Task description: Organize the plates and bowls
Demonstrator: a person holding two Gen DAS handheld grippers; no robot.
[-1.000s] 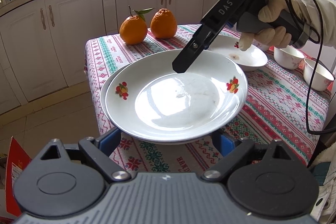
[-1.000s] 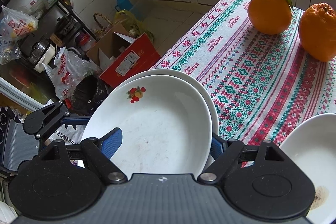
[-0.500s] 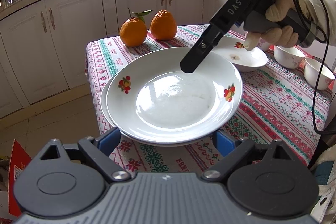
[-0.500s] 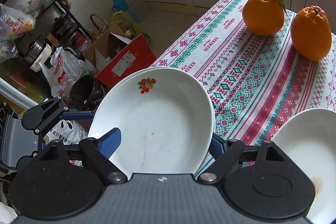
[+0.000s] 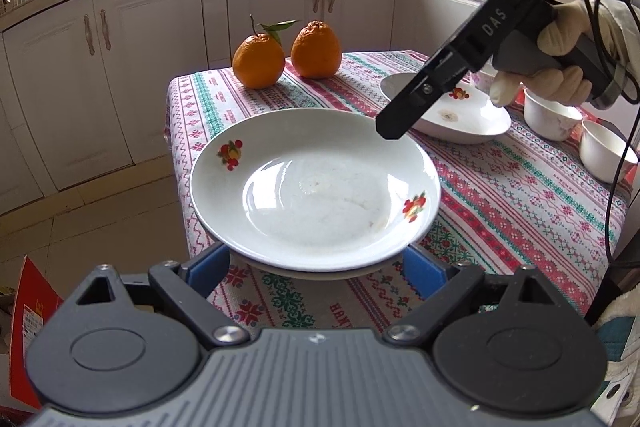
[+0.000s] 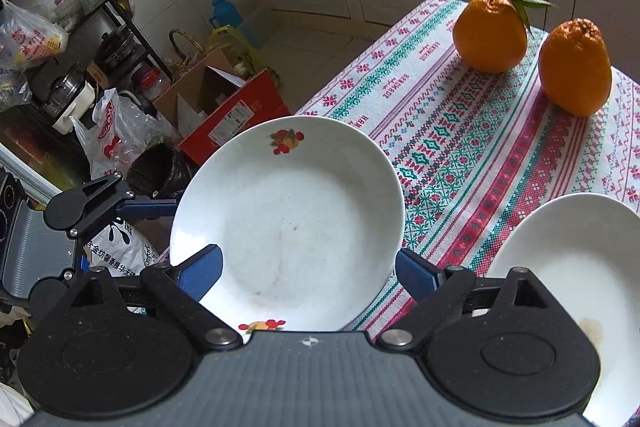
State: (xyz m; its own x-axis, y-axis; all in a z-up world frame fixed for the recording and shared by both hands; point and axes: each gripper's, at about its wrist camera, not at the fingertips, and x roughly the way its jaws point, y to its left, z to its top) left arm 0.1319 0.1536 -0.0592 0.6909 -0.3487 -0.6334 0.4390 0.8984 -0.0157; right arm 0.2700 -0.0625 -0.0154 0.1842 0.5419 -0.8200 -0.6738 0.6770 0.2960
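We are partway through. A white plate [image 5: 316, 187] now sits nested on a second plate [image 5: 312, 271], of which only a thin rim shows beneath its near edge, at the corner of the table [image 5: 520, 203]. So one stack of two is made. Left to do, as we judge it: a third plate [image 5: 460, 115] lies beyond our right gripper [image 5: 394, 127], and two small bowls [image 5: 552, 115] stand behind and beside that one, still apart from each other.

Our left gripper [image 5: 316, 267] is spread wide, its blue pads [image 5: 208, 273] standing either side of the stack's near edge; we cannot tell whether they touch the lower rim, but they press on nothing we can see. Our right gripper's jaws are opening, with the top plate's far edge below and between them in its own view, no longer pinched.

The plates are glazed white ceramic, round and shallow with a sloped wall, glossy enough to mirror the window, each printed with small red fruit sprigs on the rim. The top one carries faint dried smears in its well, and the third has a brownish stain. The bowls are plain white and deep. The tablecloth is a woven-looking fabric in red, green and pink bands. Two knobbly oranges [image 5: 258, 65] sit far ahead of both jaws.
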